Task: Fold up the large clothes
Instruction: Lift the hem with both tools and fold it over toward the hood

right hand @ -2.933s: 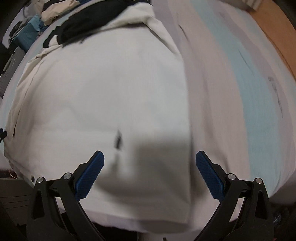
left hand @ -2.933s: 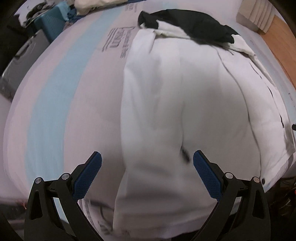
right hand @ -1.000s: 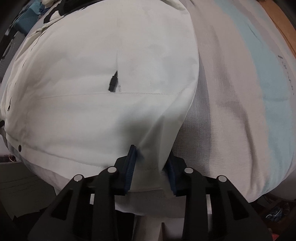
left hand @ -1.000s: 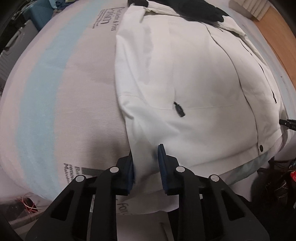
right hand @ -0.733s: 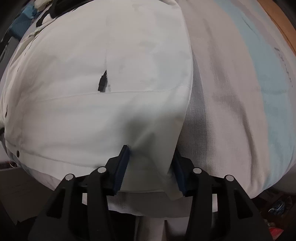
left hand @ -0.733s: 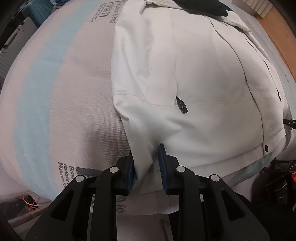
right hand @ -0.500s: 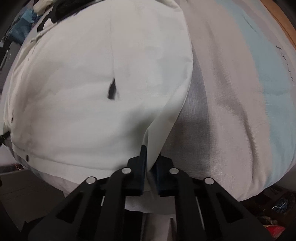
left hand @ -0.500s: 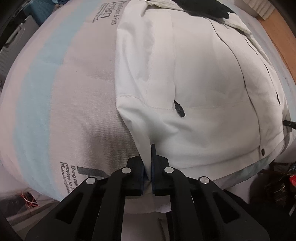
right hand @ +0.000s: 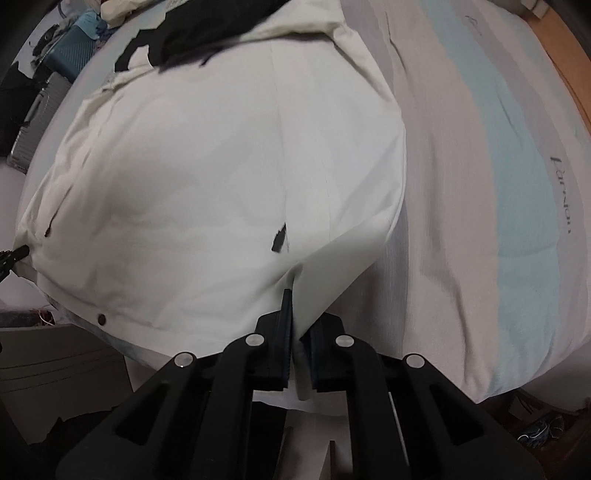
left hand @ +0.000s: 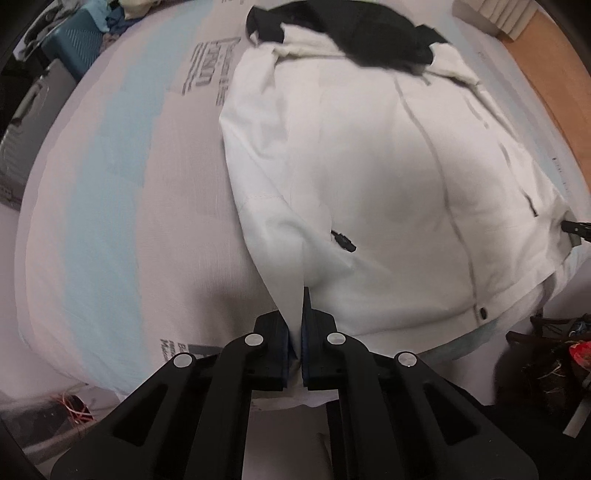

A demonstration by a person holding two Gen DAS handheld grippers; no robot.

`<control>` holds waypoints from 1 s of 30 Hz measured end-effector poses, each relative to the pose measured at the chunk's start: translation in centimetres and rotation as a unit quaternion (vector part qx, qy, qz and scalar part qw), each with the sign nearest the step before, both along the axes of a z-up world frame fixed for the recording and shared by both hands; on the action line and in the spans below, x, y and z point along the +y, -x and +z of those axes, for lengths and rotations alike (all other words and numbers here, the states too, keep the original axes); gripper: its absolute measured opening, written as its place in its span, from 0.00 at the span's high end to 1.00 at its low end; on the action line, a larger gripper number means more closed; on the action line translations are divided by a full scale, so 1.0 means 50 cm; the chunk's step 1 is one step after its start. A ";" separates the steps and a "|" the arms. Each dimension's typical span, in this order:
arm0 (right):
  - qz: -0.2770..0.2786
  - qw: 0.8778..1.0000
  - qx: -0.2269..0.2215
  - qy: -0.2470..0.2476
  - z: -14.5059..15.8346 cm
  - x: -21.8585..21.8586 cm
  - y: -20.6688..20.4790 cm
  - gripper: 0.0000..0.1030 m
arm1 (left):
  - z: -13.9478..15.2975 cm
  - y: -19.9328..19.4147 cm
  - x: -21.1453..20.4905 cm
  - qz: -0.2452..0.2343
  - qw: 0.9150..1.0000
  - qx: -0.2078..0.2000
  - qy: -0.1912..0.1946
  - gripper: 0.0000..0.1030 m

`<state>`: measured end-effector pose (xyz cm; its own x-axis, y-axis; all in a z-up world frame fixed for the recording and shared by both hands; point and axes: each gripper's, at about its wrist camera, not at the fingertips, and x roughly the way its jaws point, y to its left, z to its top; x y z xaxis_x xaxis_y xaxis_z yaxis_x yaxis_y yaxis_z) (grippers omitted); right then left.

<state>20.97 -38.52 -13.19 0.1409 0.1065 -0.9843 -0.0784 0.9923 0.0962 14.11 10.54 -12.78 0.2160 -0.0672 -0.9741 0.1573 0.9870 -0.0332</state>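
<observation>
I see the jacket spread flat on the mattress, collar end far from me, hem at the near mattress edge. The left gripper has its jaws pinched tight on the jacket's near-left hem corner; a ridge of white cloth rises from the jacket into the pads. The right gripper is clamped the same way on the near-right hem corner, which is pulled up off the mattress. Both pairs of jaws have just been closing, with cloth between them. A black zip pull lies on the jacket just beyond the left gripper. A black garment lies across the jacket's collar end; whether it is a lining or a separate piece I cannot tell. A blue stripe runs along the mattress beside the jacket on its right.
</observation>
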 end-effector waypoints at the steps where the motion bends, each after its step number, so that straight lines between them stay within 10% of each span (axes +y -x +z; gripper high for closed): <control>1: -0.003 1.000 -0.002 -0.001 0.015 -0.002 -0.009 0.94 | 0.010 0.001 -0.002 0.000 1.000 -0.004 0.007 0.97; 19: -0.011 0.996 -0.091 -0.012 0.163 0.018 -0.187 0.94 | 0.084 -0.187 0.022 0.004 0.999 -0.023 0.023 0.97; 30: 0.004 0.993 -0.105 -0.057 0.167 -0.018 -0.401 0.94 | 0.099 -0.388 0.009 0.047 0.998 -0.031 -0.033 0.97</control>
